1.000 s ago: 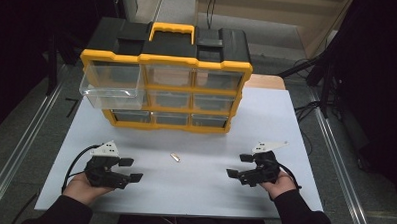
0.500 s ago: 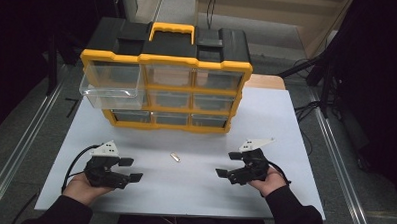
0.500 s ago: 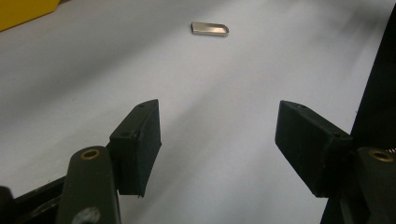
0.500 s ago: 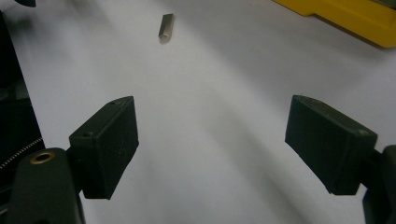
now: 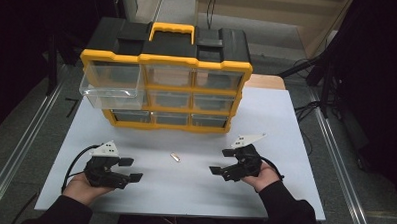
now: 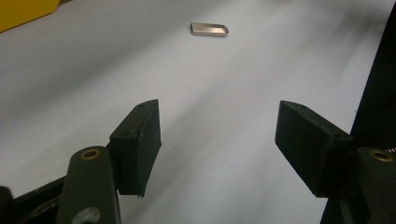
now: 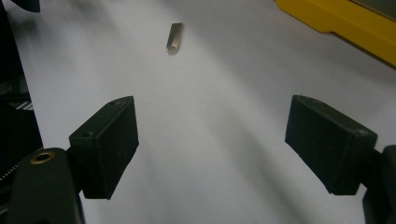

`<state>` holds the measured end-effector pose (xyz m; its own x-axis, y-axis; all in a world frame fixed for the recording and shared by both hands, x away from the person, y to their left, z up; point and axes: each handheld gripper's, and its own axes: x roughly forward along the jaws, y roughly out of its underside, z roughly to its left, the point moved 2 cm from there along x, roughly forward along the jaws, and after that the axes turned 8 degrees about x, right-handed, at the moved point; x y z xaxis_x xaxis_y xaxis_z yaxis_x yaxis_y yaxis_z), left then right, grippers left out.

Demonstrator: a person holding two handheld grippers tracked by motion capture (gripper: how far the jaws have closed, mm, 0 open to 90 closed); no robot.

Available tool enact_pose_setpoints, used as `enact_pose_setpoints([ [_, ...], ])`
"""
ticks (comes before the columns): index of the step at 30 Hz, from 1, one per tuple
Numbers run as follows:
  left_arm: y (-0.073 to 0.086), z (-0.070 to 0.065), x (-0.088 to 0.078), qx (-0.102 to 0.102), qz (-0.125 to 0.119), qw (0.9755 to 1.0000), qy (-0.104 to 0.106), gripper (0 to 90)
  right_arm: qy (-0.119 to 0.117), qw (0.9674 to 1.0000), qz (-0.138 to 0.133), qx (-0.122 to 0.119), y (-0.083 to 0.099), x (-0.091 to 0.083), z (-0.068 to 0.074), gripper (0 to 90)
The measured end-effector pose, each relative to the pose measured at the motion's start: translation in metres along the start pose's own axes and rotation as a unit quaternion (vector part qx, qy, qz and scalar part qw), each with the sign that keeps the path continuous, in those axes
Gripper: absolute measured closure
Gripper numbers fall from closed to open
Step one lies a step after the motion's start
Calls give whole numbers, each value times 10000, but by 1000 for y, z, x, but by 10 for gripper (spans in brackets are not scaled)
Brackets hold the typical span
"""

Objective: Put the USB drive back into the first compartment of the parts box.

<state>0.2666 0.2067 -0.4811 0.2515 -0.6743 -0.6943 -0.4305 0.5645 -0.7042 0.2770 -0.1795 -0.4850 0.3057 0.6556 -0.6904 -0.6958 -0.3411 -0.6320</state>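
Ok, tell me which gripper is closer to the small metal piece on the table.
Right, narrowly. The right gripper sits right of the metal piece, roughly level with it; the left gripper sits to its left and closer to the person. Both are open and apart from it.

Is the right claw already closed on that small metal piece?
No: in the right gripper view the right claw stands open over bare table, with the small metal piece lying apart ahead of it.
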Motion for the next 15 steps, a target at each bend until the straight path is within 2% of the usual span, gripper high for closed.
enact_pose_setpoints([
  [15,0,0,0,18,-24,10000,-36,322,-66,9999,-52,92,-17,8,2,156],
])
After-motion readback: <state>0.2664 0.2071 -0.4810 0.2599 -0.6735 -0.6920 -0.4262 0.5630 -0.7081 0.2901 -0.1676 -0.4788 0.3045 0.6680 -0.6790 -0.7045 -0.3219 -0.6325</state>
